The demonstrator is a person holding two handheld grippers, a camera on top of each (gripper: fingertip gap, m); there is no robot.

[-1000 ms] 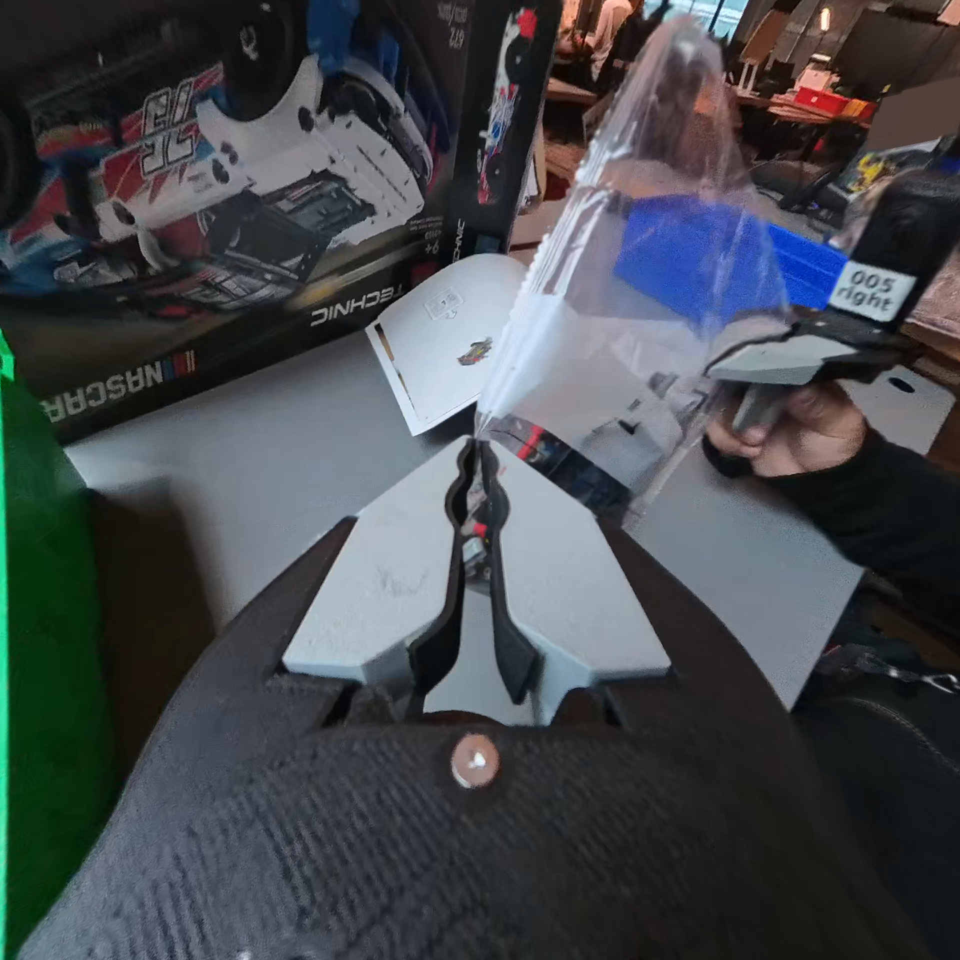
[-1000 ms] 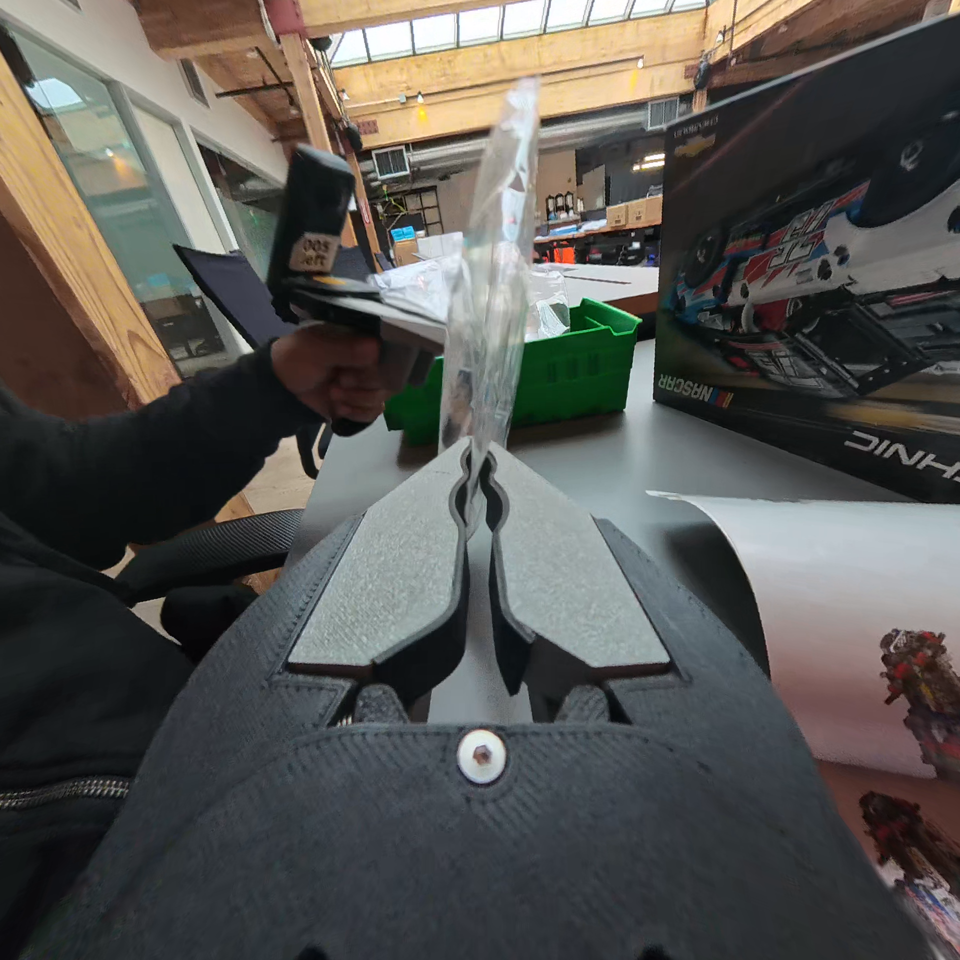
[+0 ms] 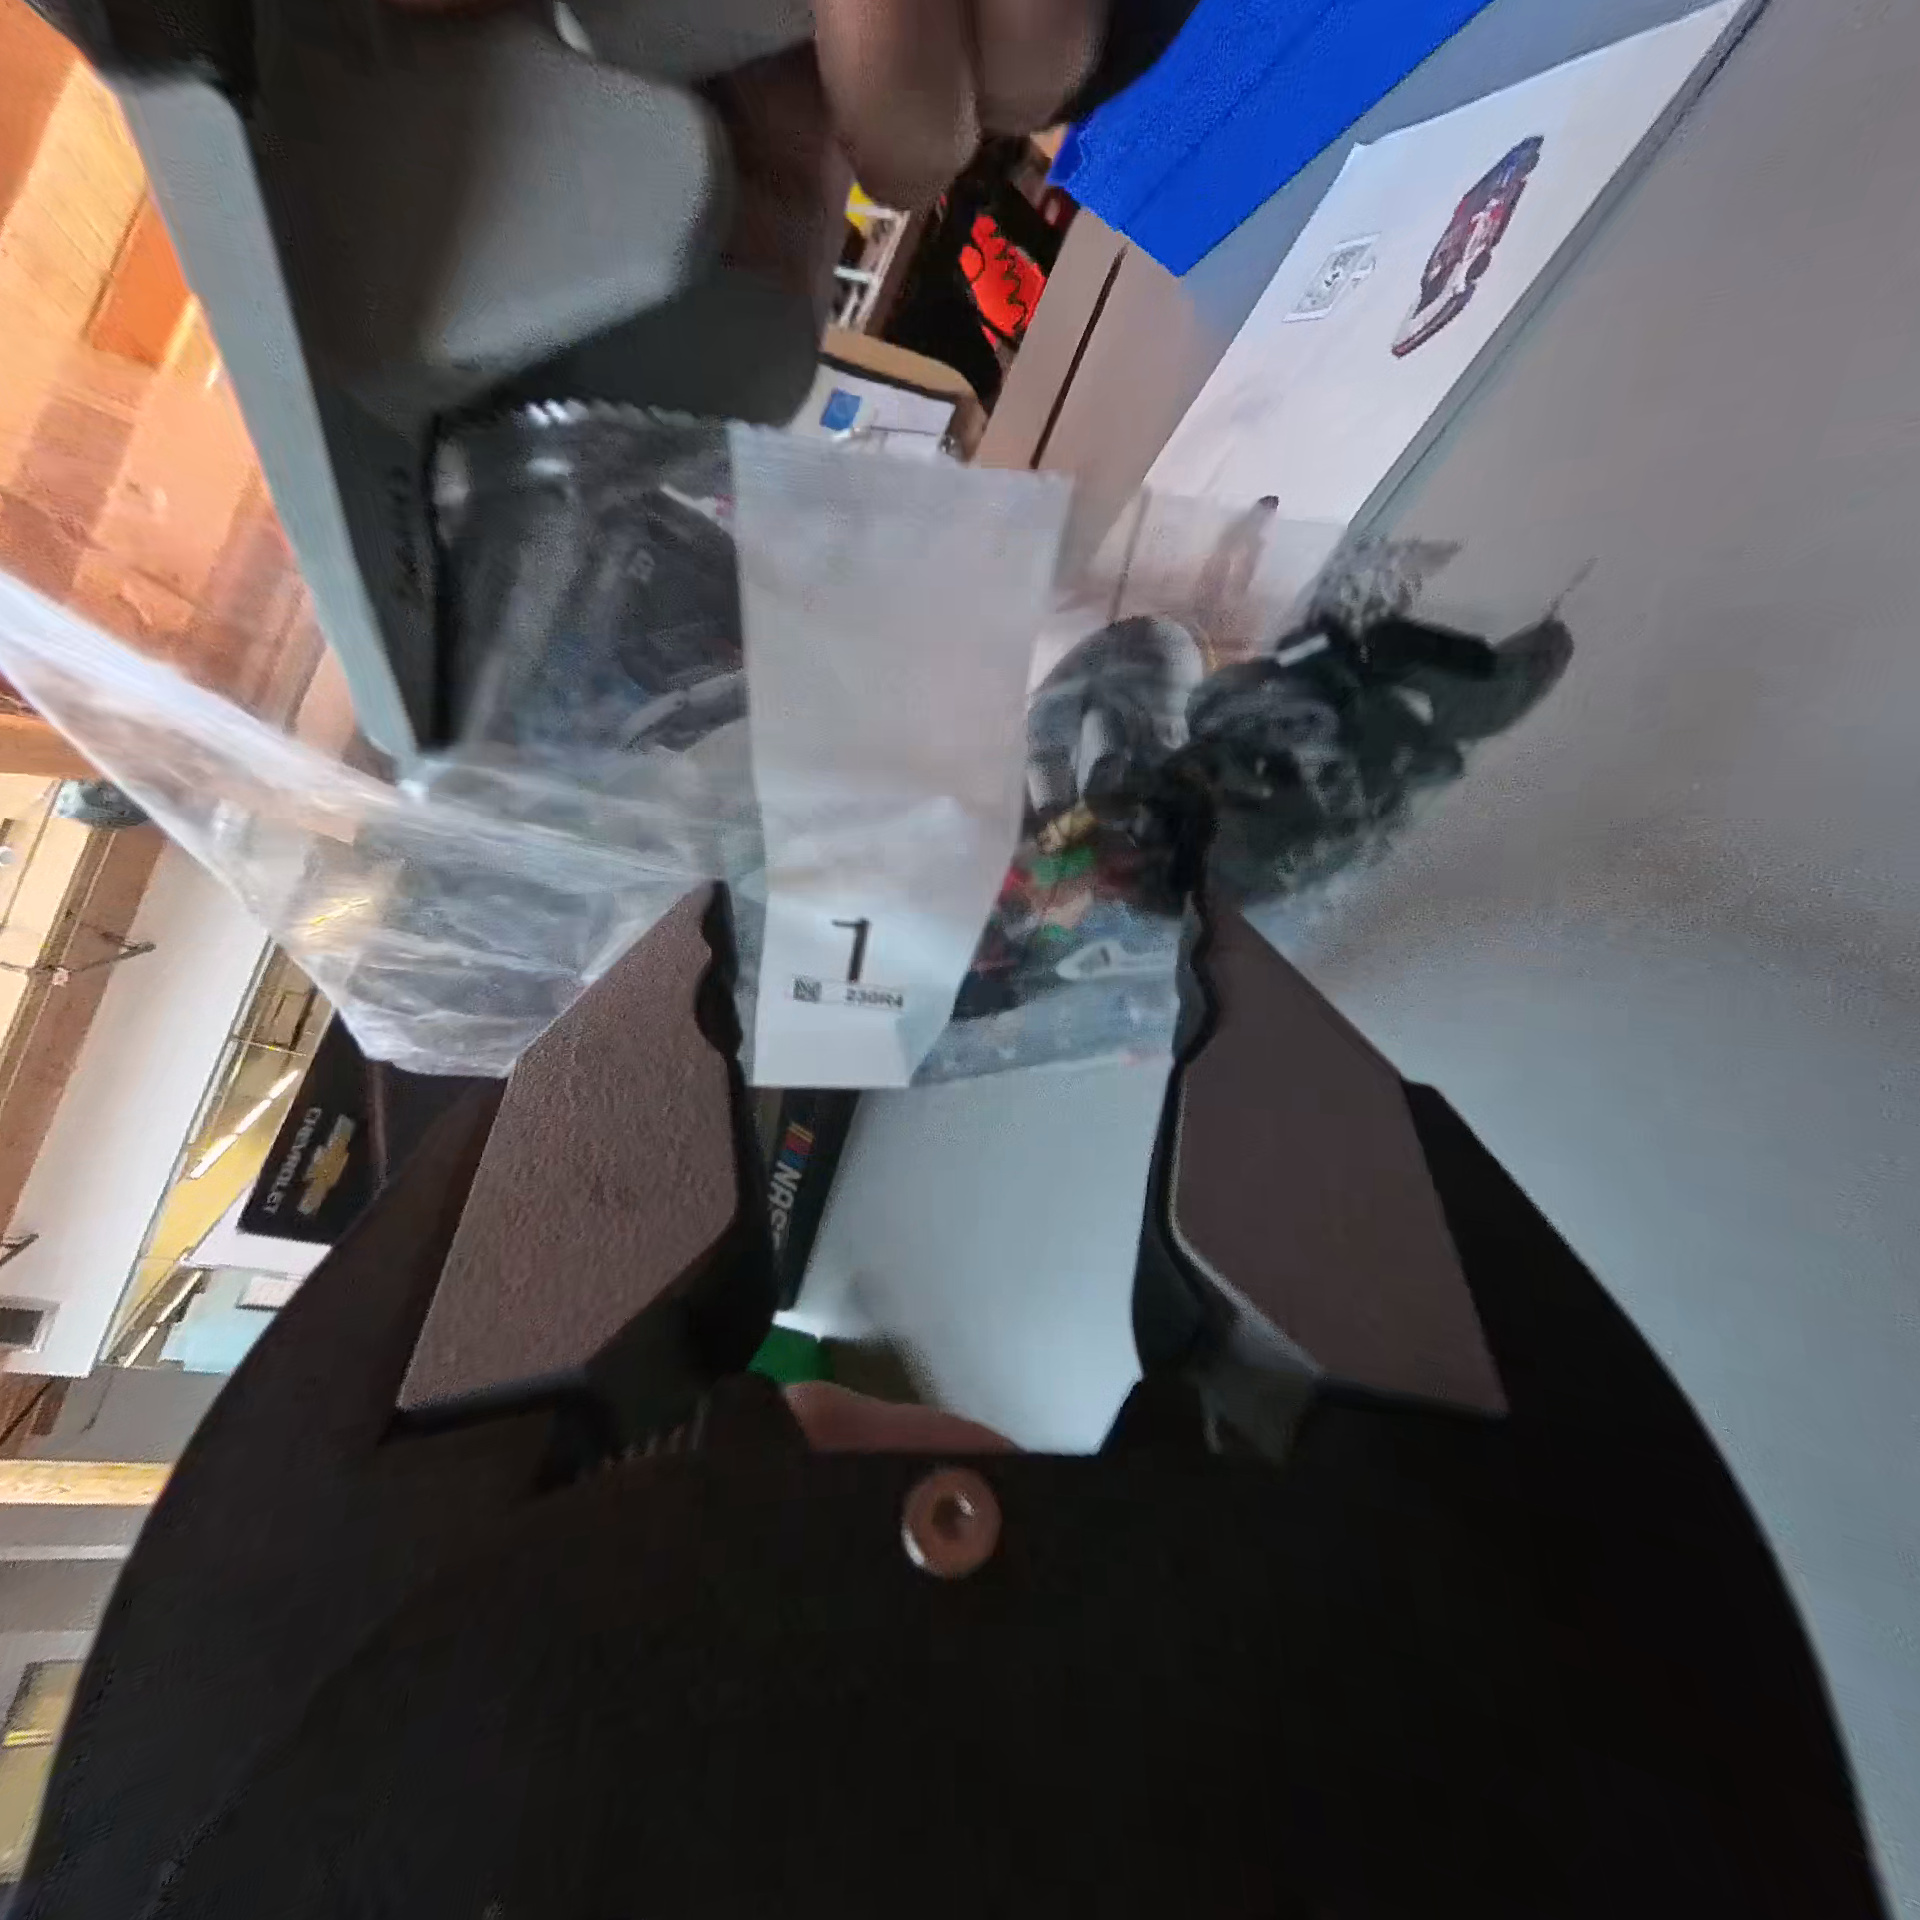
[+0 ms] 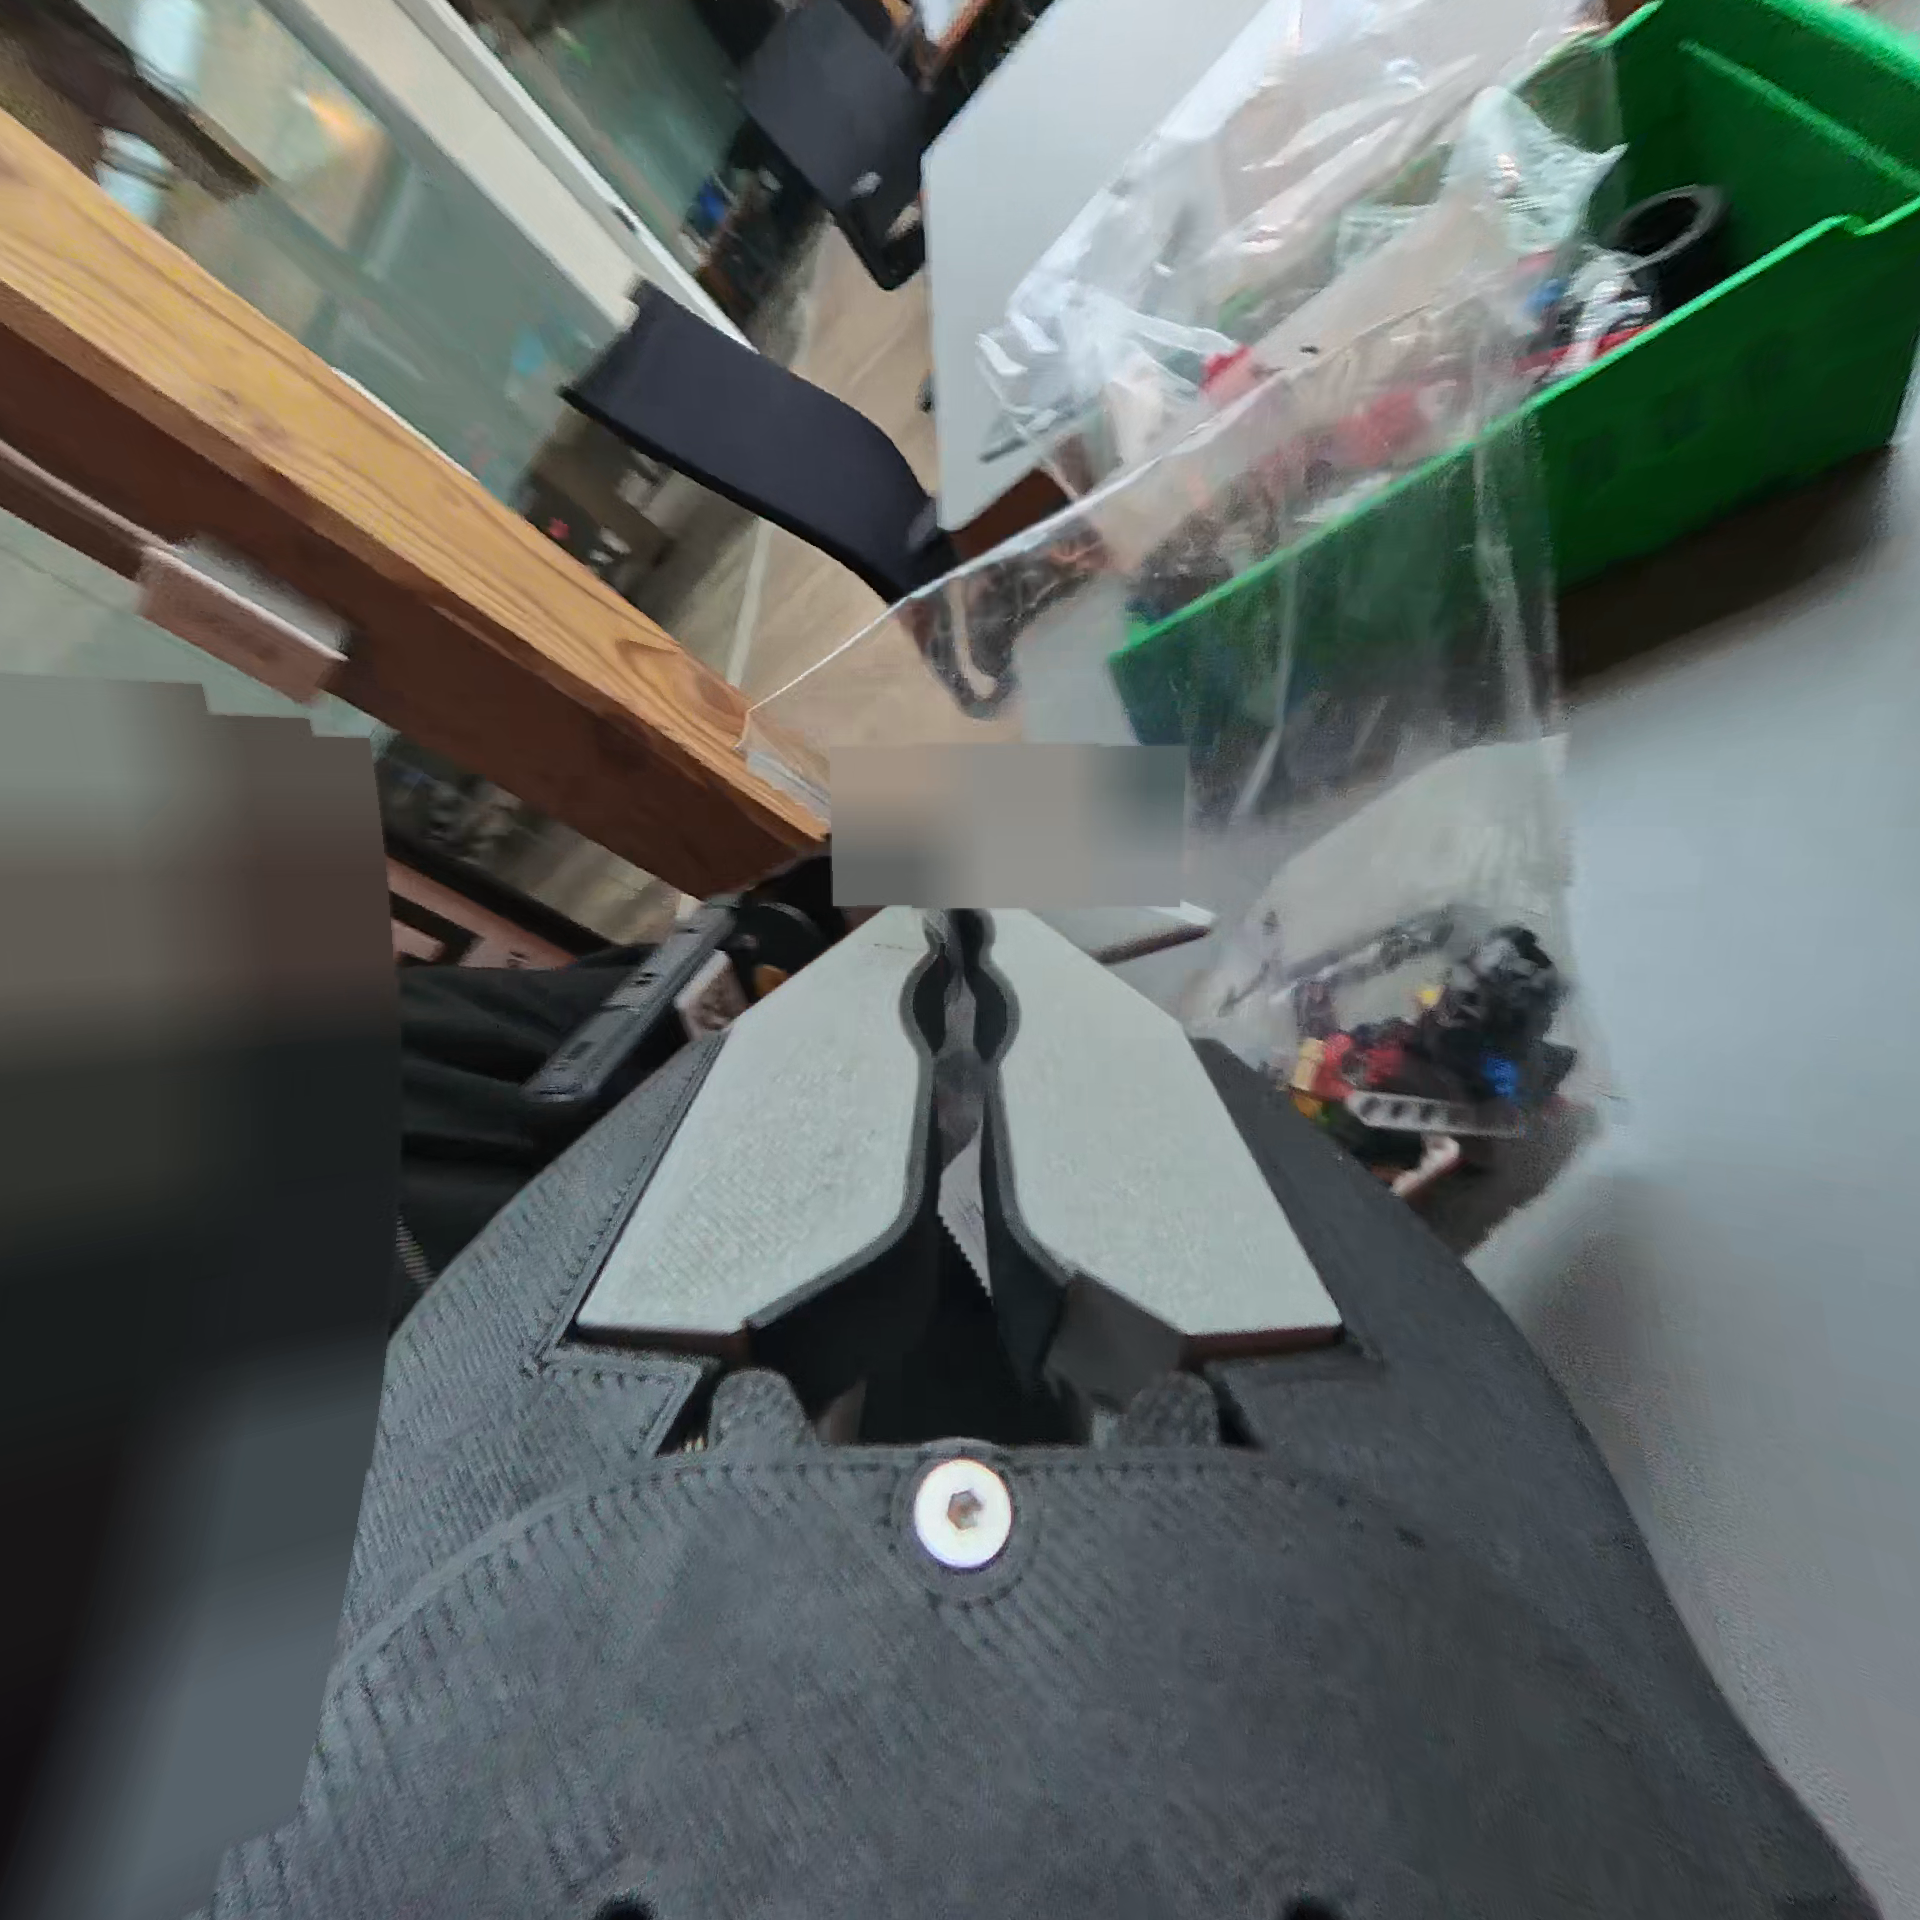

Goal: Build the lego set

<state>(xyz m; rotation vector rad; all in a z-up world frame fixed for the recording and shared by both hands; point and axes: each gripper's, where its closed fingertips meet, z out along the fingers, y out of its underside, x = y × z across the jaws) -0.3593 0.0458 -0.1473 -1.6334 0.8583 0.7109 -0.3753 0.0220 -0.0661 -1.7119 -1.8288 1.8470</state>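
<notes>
My left gripper's fingers [image 3: 582,1143] stand wide apart with nothing between them; the left gripper [image 3: 956,997] is empty, and past its tips hangs the clear plastic bag [image 3: 520,862] of lego pieces. On my right side the fingers [image 4: 810,1143] are pressed together on a serrated edge of that same bag [image 4: 1382,582], so the right gripper [image 4: 961,935] pinches the film close to its tips.

In the left wrist view the right gripper [image 3: 457,260] shows upside-down at the top, a hand [image 3: 935,83] wrapped around its grip, and the bag dangles from it. A white paper slip [image 3: 883,727] with print sits inside the film, just ahead of my open fingers. Dark lego pieces [image 3: 1299,748], black and grey with a few green and red bits, are bunched in the bag to the right of the slip. Behind them lie the grey tabletop [image 3: 1662,935], a white instruction booklet [image 3: 1382,343] and a blue bin [image 3: 1226,125].

In the right wrist view the bag stretches up and to the right from my fingers, and the small coloured lego pieces [image 4: 1423,1049] have gathered low in it, just above the grey tabletop [image 4: 1745,1039]. A green bin [image 4: 1714,343] sits behind the film, holding more clear bags. This view is tilted and somewhat blurred.
</notes>
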